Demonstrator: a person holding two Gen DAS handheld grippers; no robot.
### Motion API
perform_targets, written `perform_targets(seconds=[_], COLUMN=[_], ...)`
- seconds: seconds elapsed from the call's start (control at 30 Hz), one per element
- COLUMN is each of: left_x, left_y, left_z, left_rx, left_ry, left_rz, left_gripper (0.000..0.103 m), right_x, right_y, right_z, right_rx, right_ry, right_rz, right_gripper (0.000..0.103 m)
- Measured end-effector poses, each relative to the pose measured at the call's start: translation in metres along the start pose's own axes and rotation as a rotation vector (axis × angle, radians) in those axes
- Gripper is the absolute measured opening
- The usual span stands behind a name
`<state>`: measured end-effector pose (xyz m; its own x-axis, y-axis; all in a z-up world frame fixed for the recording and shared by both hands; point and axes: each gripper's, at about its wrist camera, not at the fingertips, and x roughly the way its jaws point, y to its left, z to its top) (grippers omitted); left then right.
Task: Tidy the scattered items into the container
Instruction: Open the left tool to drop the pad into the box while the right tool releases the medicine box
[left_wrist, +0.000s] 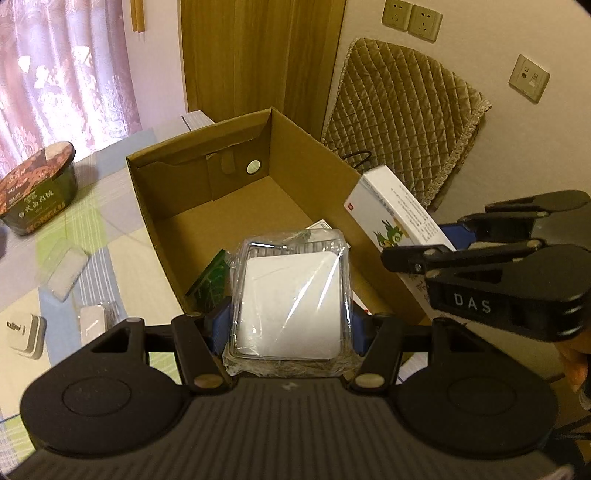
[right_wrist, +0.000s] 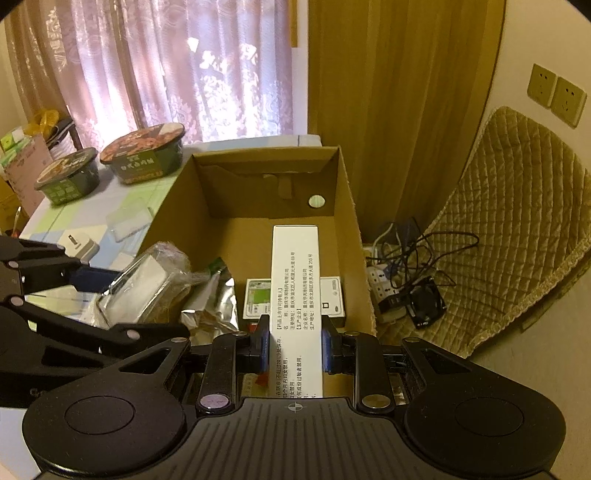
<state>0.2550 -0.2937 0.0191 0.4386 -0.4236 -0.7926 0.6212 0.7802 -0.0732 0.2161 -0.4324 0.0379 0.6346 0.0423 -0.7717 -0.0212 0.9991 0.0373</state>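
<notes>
An open cardboard box (left_wrist: 207, 225) (right_wrist: 343, 206) stands on the table. My left gripper (left_wrist: 290, 328) is shut on a clear plastic case with a white pad inside (left_wrist: 290, 299), held over the box's near end; the same clear case (right_wrist: 144, 284) shows at the left of the right wrist view. My right gripper (right_wrist: 294, 350) is shut on a long white medicine box (right_wrist: 294, 295), held above the box's inside; that white box (left_wrist: 395, 210) appears at the right of the left wrist view. A green packet (left_wrist: 210, 277), a foil pouch (right_wrist: 212, 306) and a small white carton (right_wrist: 332, 299) lie in the box.
Two instant noodle bowls (right_wrist: 146, 153) (right_wrist: 68, 181) stand at the table's far left. Another clear case (left_wrist: 64, 271), a white charger (left_wrist: 26, 332) and a small white item (left_wrist: 94, 321) lie on the checked cloth. A quilted chair (right_wrist: 517, 229) and a power strip with cables (right_wrist: 399, 288) are right of the box.
</notes>
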Motion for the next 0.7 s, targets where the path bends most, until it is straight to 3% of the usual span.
perform_targets(seconds=[0.07,0.7], left_x=[0.002,-0.011], left_y=[-0.001,0.021], left_z=[0.002,-0.014], left_rx=[0.007,-0.001], left_ry=[-0.003,0.015], left_rz=[0.02,0.028], left_gripper=[0.065,0.065], right_x=[0.001,0.006], right_y=[-0.002,0.008], right_z=[-0.001,0.006], right_rx=[0.005,-0.012], right_ry=[0.004,0.0], right_rz=[0.0,0.013], right_gripper=[0.028,0.028])
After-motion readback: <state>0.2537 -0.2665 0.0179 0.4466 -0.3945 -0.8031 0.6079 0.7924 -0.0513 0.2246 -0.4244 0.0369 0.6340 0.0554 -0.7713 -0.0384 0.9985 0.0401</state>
